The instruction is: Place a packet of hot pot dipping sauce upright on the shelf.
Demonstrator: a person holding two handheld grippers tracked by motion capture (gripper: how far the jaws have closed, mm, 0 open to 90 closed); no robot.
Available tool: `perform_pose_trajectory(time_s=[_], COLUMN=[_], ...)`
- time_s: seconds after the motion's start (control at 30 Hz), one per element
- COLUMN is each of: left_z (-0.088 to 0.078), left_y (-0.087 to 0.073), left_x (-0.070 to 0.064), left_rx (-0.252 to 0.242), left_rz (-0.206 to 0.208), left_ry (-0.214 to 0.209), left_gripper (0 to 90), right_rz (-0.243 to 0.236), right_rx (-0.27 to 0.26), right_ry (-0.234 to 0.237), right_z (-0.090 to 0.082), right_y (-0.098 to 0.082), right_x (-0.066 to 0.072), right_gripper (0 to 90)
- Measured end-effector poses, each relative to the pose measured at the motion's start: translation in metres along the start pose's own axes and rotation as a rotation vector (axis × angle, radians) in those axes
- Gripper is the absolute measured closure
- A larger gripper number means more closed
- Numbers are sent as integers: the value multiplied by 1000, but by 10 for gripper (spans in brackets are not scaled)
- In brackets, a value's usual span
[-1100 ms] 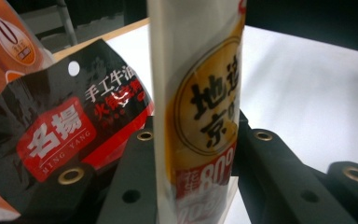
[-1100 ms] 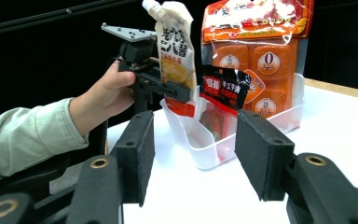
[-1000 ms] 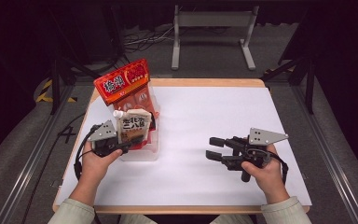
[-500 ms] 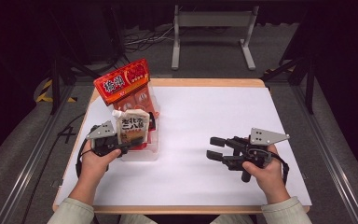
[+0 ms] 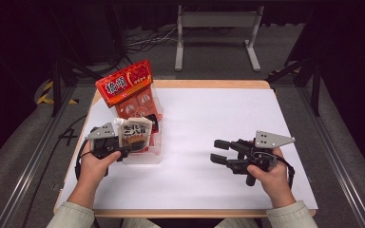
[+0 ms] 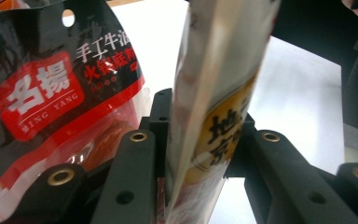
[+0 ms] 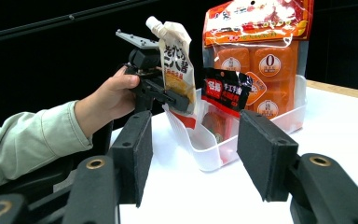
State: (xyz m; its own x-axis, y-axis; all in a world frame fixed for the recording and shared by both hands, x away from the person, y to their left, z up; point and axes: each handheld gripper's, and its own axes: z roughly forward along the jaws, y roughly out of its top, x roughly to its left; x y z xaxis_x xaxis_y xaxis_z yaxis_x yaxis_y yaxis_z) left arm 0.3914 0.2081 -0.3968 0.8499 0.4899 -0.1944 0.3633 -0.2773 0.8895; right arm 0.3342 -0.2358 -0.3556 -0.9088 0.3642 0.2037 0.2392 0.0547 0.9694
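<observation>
A beige spouted sauce pouch [image 5: 135, 130] [image 6: 214, 93] [image 7: 175, 65] stands upright in the near end of a clear plastic bin [image 5: 145, 156] [image 7: 223, 154]. My left gripper [image 5: 140, 141] [image 6: 200, 135] [image 7: 177, 100] is shut on it. Its jaws have just been easing open, with the pouch still between them. A black-and-red snack pack [image 6: 42, 93] [image 7: 226, 91] leans in the bin beside the pouch. A tall orange bag [image 5: 128, 88] [image 7: 256, 42] stands behind it. My right gripper [image 5: 215, 151] [image 7: 198, 154] rests open on the white tabletop, pointing left at the bin, with nothing between its jaws.
The white table top [image 5: 218, 114] stretches wide between the bin and the right gripper. A metal stand [image 5: 216, 28] sits on the floor beyond the far edge. The left sleeve [image 7: 28, 135] reaches in beside the bin.
</observation>
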Motion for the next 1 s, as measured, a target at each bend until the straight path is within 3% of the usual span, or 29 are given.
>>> perform_pose_trajectory(time_s=[0.13,0.23,0.53,0.6,0.67,0.8,0.83,1.0], left_z=[-2,-2,-3,-2,-3,-8,-9,-11], left_y=[-4,-8,-10,-10,-9,-9,-9,-9], left_x=[2,4,5,5,5,5,6,5], left_rx=[59,81,73,59,14,8,8,10], left_rz=[-6,-33,-41,-31,-40,-44,-30,-35], left_ry=[48,50,62,72,77,80,96,94], left_gripper=[692,678,683,647,547,730,730,788], right_rz=[5,6,8,10,10,14,15,18], right_rx=[-8,-10,-12,-13,-13,-15,-14,-15], right_ry=[-2,-2,1,3,2,5,5,5], right_z=[-1,-2,-1,-1,-1,-1,0,0], right_y=[0,0,0,0,0,0,0,-1], right_x=[0,0,0,0,0,0,-1,-1], right_gripper=[448,448,445,441,441,440,439,434])
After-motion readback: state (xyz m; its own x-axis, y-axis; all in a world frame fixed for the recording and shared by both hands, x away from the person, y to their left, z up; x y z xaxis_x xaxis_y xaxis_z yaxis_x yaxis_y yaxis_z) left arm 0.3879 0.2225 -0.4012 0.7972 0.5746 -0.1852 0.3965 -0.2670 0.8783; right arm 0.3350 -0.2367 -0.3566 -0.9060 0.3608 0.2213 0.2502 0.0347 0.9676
